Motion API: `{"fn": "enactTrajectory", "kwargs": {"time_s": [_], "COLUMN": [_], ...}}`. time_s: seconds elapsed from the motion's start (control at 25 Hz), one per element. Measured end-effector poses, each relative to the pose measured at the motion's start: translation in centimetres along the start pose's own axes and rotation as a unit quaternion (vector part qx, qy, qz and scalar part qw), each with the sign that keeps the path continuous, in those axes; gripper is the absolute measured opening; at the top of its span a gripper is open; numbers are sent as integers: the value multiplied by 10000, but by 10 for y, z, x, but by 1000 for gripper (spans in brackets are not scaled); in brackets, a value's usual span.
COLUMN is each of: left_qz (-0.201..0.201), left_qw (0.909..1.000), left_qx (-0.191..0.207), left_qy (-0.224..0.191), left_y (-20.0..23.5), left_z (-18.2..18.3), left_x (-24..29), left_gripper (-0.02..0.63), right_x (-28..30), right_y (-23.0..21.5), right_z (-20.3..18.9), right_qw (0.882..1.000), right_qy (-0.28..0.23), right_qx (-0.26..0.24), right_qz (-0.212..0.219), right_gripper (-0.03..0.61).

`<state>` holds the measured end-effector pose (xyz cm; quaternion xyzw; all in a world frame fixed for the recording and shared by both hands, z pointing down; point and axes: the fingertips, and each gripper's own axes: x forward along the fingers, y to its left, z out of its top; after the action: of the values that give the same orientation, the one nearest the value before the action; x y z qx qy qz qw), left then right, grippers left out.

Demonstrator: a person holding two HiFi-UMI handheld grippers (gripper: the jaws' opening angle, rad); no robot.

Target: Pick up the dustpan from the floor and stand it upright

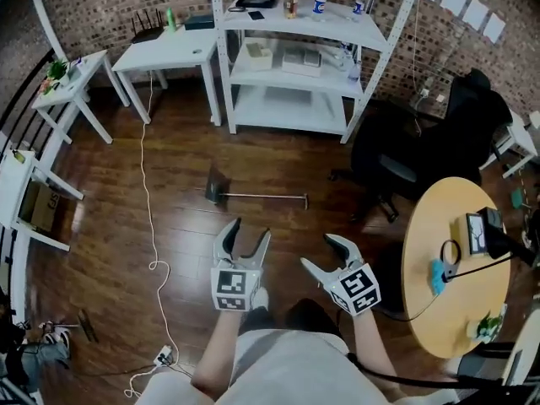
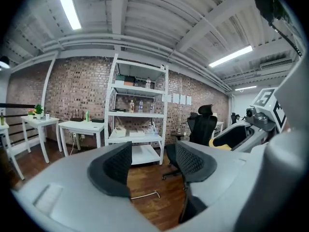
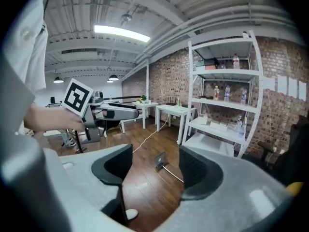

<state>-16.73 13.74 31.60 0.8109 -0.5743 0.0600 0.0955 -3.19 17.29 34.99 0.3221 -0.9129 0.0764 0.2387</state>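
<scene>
Head view: slim dark long-handled dustpan [image 1: 218,187] lies flat on glossy dark plank floor [image 1: 278,154], thin metal handle stretching right, flat pan end at left. It lies in front of white metal shelving rack [image 1: 278,108], which stands against rough red-brick wall [image 1: 101,7]. Grey-shelled left gripper [image 1: 250,230] and right gripper [image 1: 315,250], with ribbed black pads, hover near dustpan but apart from it. Both sets of jaws are spread wide, nothing between them. Thin white cable [image 1: 142,146] snakes across boards.
</scene>
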Motion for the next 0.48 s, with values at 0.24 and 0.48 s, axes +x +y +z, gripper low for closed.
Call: {"fn": "enactTrajectory", "kwargs": {"time_s": [0.24, 0.48], "left_qz": [-298, -523], "left_qw": [9975, 9877], "left_qx": [-35, 245], "left_qy": [644, 1453], "left_y": [11, 3], "left_z": [-40, -92], "left_x": [74, 185], "left_gripper": [307, 307], "right_x": [39, 99], "right_y": [-61, -161], "right_z": [-32, -68], "right_qw": [9980, 9945], "right_qy": [435, 719], "right_qx": [411, 732], "right_qz": [-190, -191], "right_gripper": [288, 288]}}
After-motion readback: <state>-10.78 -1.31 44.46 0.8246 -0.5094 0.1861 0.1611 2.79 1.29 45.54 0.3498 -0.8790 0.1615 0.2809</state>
